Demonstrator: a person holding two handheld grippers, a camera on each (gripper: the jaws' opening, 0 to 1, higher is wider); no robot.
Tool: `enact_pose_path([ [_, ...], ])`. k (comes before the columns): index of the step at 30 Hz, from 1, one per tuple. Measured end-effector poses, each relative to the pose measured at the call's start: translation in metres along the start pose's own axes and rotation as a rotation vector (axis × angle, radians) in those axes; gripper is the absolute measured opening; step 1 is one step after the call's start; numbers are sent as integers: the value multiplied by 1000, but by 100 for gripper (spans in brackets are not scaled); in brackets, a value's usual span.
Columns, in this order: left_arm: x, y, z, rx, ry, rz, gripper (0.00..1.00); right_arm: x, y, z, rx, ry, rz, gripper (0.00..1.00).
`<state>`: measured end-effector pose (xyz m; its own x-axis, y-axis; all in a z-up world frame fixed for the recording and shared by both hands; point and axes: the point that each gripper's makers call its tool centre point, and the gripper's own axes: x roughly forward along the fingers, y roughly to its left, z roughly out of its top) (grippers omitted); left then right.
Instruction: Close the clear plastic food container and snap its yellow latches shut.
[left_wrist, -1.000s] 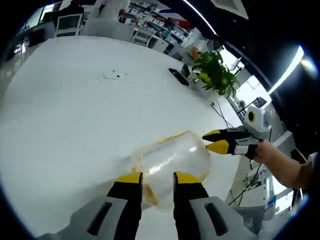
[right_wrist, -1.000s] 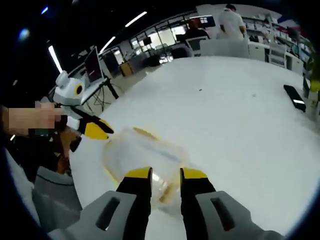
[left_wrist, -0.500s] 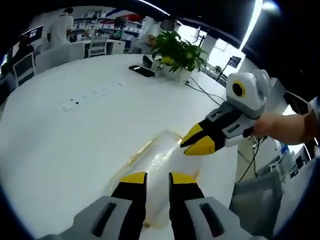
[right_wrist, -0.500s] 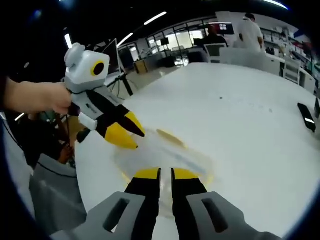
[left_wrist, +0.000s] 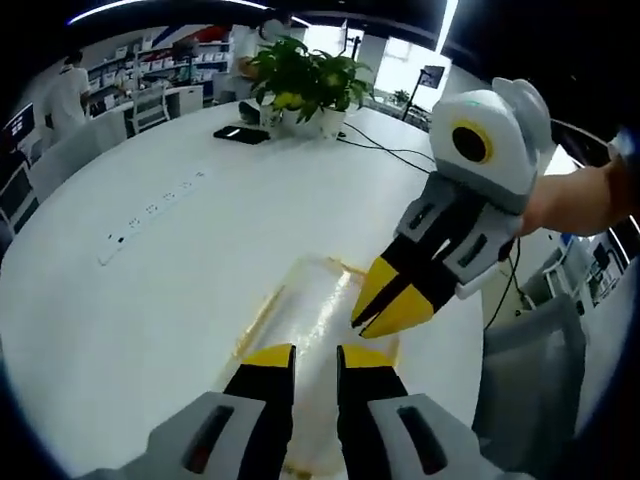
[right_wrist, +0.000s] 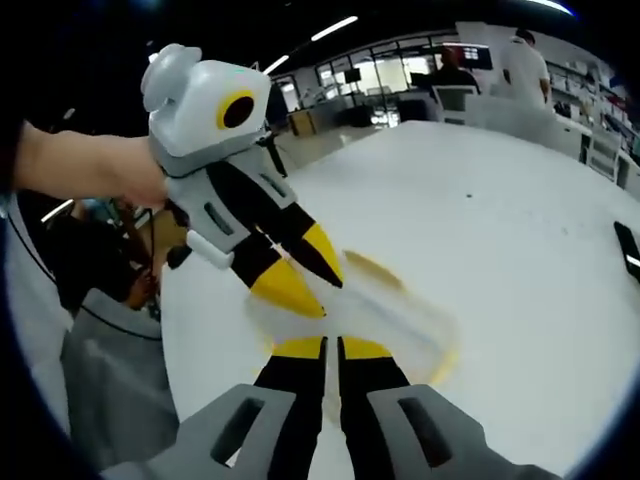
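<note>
1. Table (left_wrist: 150, 300) runs wide and white across the left gripper view, its curved edge dropping off at lower right, beside a grey chair (left_wrist: 525, 370).
2. Open surface stretches toward upper left; a power strip (left_wrist: 150, 212), a dark phone (left_wrist: 240, 133) and a potted plant (left_wrist: 300, 80) sit well away near the top.
3. Clear plastic food container (left_wrist: 310, 320) lies low and flat at lower centre, close to that edge, yellow trim along its rim.
4. Left gripper (left_wrist: 314, 357) is at bottom centre, jaws nearly together over the container; whether they pinch it, cannot tell.
5. Right gripper (right_wrist: 330, 349) has its jaws almost touching at the container (right_wrist: 400, 315); grip unclear.
6. Yellow latch (right_wrist: 372, 268) shows at the far rim.
</note>
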<state>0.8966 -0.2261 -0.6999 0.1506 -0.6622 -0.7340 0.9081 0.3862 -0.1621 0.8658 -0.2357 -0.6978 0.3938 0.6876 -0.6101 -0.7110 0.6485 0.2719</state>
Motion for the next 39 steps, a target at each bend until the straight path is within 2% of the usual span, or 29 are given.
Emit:
enact_pose_path([
  [6,5,4,2,11,8,-1,9,0,4,-2,-7,7,17,0],
  [15,9,18,6,16,10,29,12,-2,15,-9,-58,18,71,1],
  [17,9,18,7,20,15,25,12,-2,19,-11,-90,22,87,3],
  [24,11,13,14,73,23,18,17,-4,32,-18,-308,66,112,8],
  [33,12,9,16,107,39,12,19,-3,39,-22,-375,83,116,11],
  [39,12,16,14,111,50,20,22,-3,33,-28,-509,111,62,13],
])
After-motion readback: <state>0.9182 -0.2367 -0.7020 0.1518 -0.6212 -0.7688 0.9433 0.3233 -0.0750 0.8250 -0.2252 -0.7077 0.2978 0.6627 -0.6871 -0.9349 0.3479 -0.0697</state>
